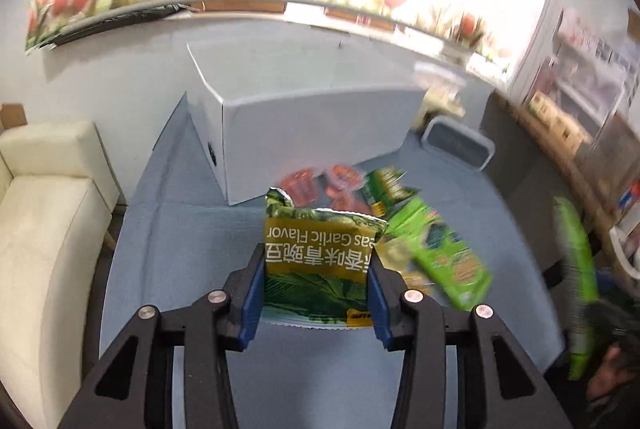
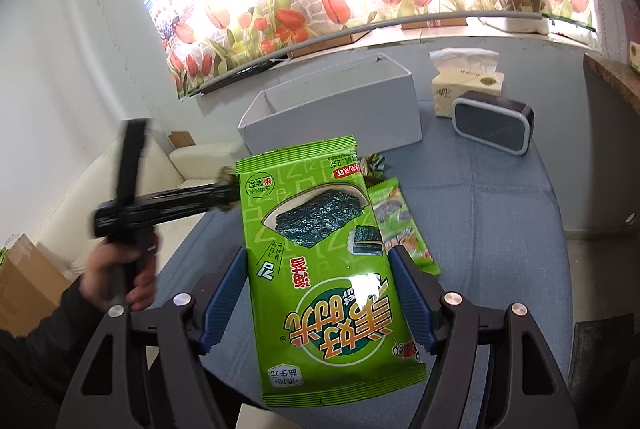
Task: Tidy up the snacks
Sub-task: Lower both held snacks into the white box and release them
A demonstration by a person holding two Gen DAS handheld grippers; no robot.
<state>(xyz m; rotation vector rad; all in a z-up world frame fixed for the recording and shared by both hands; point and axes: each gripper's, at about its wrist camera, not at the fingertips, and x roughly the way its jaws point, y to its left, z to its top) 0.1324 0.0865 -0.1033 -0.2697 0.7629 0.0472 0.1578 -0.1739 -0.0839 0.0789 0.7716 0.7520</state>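
Left gripper jaws clamp pea packet, centre frame | right gripper jaws grip seaweed packet, centre frame | white box above, looks empty | more snacks on counter | sorting barely begun

You worked at a table under a blue-grey cloth, facing a pale wall. A bright tulip-print blind hung across the window, washed out by daylight. A cream sofa stood left of the table, with a cardboard box beside it.
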